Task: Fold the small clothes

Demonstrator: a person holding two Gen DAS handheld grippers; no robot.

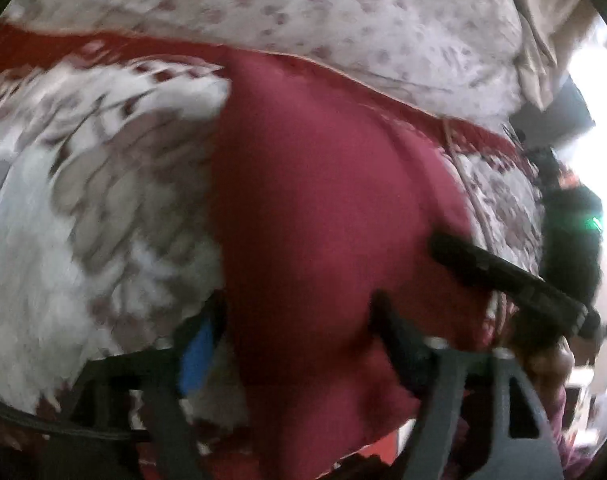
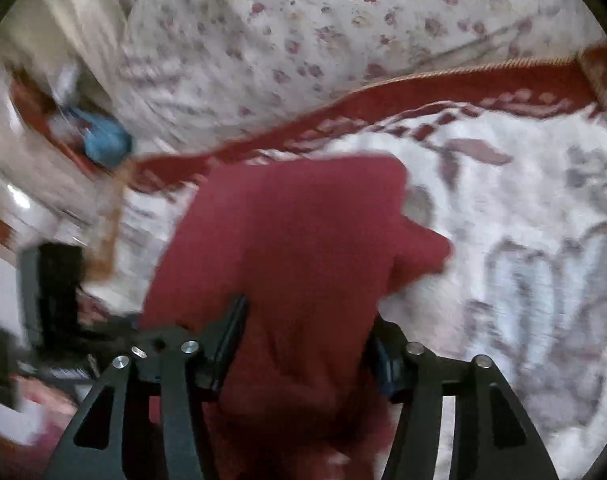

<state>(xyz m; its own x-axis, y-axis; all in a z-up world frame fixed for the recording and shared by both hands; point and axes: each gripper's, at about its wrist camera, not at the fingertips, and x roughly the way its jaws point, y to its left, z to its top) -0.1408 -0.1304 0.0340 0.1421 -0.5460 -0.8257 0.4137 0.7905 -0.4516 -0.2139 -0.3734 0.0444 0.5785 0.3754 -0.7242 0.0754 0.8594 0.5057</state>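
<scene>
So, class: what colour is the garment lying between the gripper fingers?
Plain dark red garment, no pattern visible. The right wrist view shows it best.

Red garment (image 2: 295,240) between both claws

A dark red garment (image 2: 295,248) – plain, soft, bunched – drapes over the white, red-bordered patterned carpet (image 2: 523,208).

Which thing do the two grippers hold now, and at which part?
Both hold the red garment by its near edge: left gripper and right gripper, cloth between their fingers.
</scene>
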